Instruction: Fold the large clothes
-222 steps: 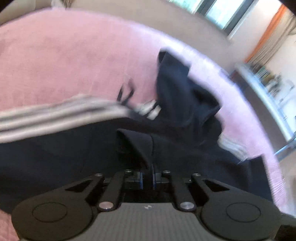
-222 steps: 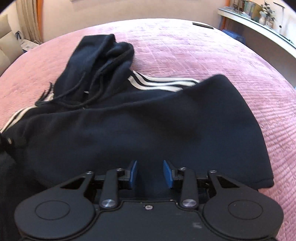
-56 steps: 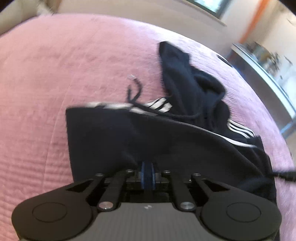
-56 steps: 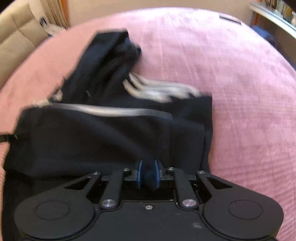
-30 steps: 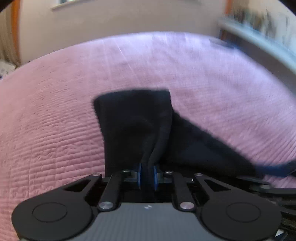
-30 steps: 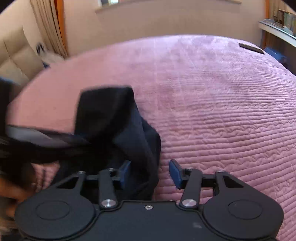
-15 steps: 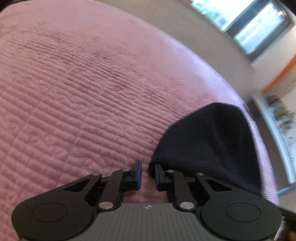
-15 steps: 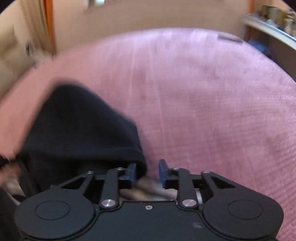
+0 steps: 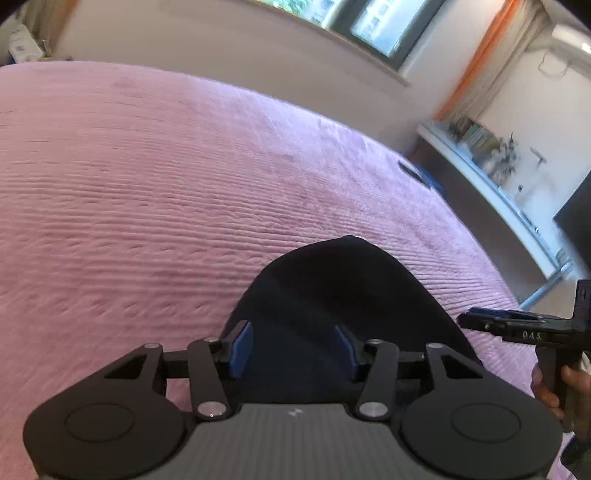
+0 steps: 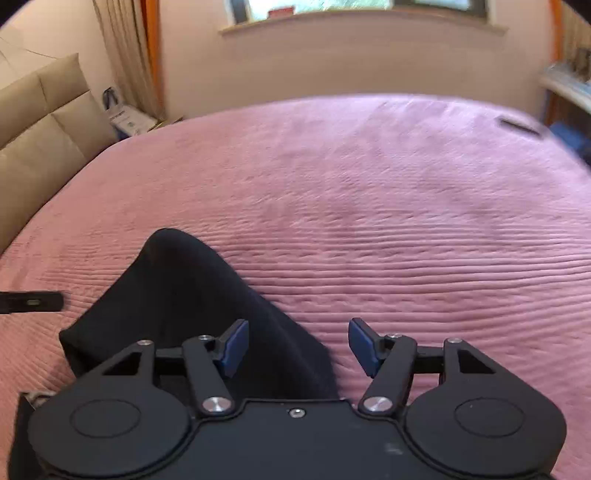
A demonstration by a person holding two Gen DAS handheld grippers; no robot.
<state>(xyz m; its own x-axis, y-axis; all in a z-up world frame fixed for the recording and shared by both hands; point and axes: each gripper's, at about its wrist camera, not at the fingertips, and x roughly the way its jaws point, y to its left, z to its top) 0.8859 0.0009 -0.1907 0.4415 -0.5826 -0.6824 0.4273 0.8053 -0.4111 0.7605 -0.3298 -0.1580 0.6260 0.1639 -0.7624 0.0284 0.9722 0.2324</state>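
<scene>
Both claws spread, nothing pinched: left gripper (image 9: 293,349), right gripper (image 10: 297,347) hover over folded dark garment (image 9: 343,295) on pink bedspread (image 9: 147,184). Fold looks done; next prob. smooth/tidy.

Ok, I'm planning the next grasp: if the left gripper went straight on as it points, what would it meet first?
Probably the dark garment: the open left gripper points over it, with the pink bedspread beyond. Depth is unclear.

A bed (image 10: 388,229) with a ribbed pink cover fills the near ground. Far wall: a window (image 10: 321,5) above a sill, daylight entering. Left: beige padded headboard (image 10: 40,125) and curtain (image 10: 125,55). Right: white shelf (image 9: 491,184) carrying books and small items, orange curtain (image 9: 476,62).
</scene>
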